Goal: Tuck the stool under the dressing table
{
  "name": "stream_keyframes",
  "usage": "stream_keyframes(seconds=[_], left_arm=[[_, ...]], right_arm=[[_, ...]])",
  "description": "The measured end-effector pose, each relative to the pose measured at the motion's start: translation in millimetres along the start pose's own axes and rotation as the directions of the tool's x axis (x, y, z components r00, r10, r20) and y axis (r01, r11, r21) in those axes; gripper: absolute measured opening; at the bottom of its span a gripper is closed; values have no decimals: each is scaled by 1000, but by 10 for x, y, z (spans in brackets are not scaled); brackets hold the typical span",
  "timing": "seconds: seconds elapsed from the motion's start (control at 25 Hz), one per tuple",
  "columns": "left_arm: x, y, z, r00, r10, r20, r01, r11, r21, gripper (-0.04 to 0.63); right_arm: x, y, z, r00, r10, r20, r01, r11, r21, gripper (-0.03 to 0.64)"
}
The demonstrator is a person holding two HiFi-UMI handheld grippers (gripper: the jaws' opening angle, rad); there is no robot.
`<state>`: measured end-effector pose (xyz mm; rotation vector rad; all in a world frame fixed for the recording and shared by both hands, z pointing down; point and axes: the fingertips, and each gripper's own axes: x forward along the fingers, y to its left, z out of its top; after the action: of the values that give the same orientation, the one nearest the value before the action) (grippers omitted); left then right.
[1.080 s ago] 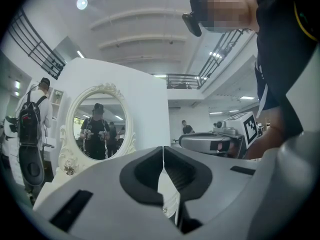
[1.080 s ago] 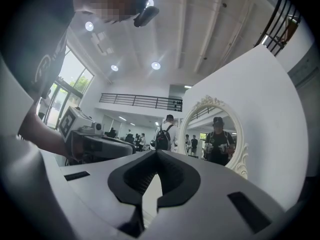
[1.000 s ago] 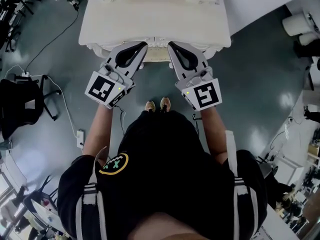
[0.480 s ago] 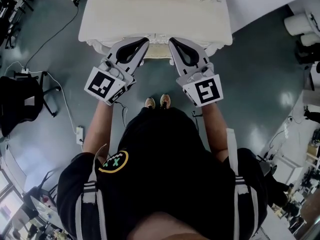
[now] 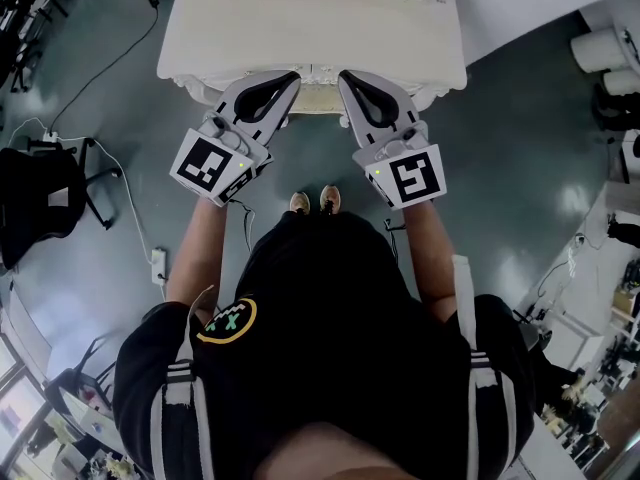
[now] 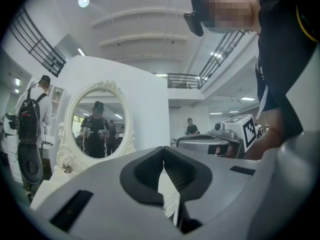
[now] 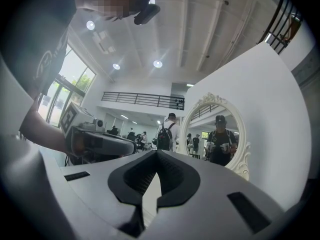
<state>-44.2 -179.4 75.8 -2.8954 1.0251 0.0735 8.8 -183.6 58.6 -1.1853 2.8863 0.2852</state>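
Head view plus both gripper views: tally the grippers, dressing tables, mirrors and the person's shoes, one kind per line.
Grippers: 2, left gripper and right gripper, fingers shut, nothing held
Dressing table: 1
Oval mirror: 1
Shoes: 2, left shoe and right shoe
Total: 6

Black chair (image 5: 40, 203) at left on grey floor (image 5: 510, 168), w/ white cable (image 5: 128, 193) running to power strip (image 5: 159, 271). White rolls (image 5: 603, 48) top right. Bkgd: person w/ backpack (image 7: 165, 132), balcony railing (image 7: 142, 100), round ceiling lights (image 7: 157, 63), tall windows (image 7: 70, 76).
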Motion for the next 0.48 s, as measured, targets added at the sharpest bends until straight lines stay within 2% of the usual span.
stream_keyframes(seconds=[0.48], left_arm=[[32, 19, -14, 1000, 10, -1, -10, 1000, -2, 20]], right_arm=[[11, -46, -35, 1000, -1, -4, 1, 1000, -2, 20]])
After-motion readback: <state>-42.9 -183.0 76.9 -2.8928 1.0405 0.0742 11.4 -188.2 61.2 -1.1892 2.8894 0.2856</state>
